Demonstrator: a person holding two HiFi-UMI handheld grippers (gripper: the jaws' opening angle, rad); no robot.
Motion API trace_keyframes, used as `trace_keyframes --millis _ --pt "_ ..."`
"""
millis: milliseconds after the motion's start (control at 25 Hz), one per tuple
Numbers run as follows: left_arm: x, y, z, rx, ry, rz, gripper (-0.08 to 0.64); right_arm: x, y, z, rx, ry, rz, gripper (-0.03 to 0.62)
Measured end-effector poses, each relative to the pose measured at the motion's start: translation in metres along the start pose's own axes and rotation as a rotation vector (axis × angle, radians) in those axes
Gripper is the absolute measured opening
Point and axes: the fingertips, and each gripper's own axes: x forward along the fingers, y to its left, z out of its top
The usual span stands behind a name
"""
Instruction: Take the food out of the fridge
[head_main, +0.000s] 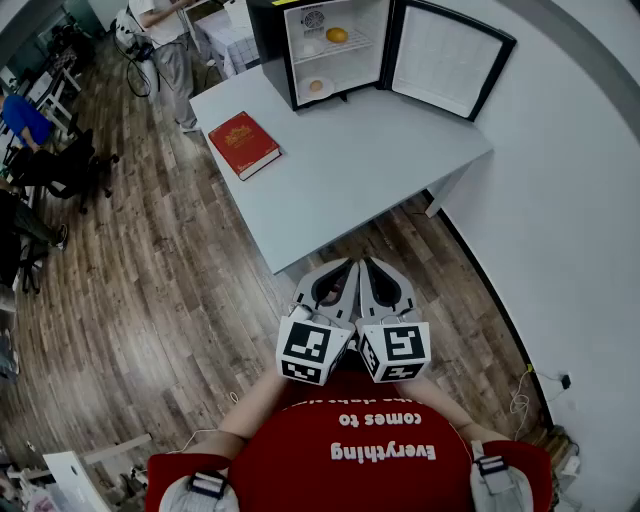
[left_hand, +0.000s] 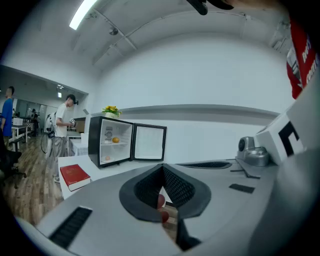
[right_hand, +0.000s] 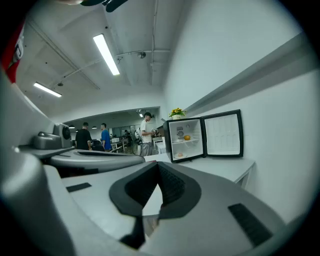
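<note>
**Both grippers idle, food in fridge**

I hold left gripper (head_main: 340, 272) and right gripper (head_main: 378, 272) side by side, short of the worktop (head_main: 380, 165). Both sets of jaws are closed, nothing between them. Fridge (head_main: 272, 45) stands open at the far end: orange (head_main: 337, 35) above, plate (head_main: 316, 87) below.

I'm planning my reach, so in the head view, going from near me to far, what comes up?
First the left gripper and right gripper side by side → near corner of the white rectangular table → red hardcover book → black mini fridge, door open.
</note>
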Motion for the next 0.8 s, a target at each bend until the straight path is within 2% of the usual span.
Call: trace_keyframes --millis 480,800 --pt "0.051 -0.018 0.003 0.012 -0.004 0.011 0.000 0.011 -0.054 -0.001 0.023 0.001 0.013 0.012" --pt "0.089 -0.007 -0.013 -0.042 0.020 0.035 0.000 0.038 -0.080 -0.015 -0.001 0.063 0.039 0.012"
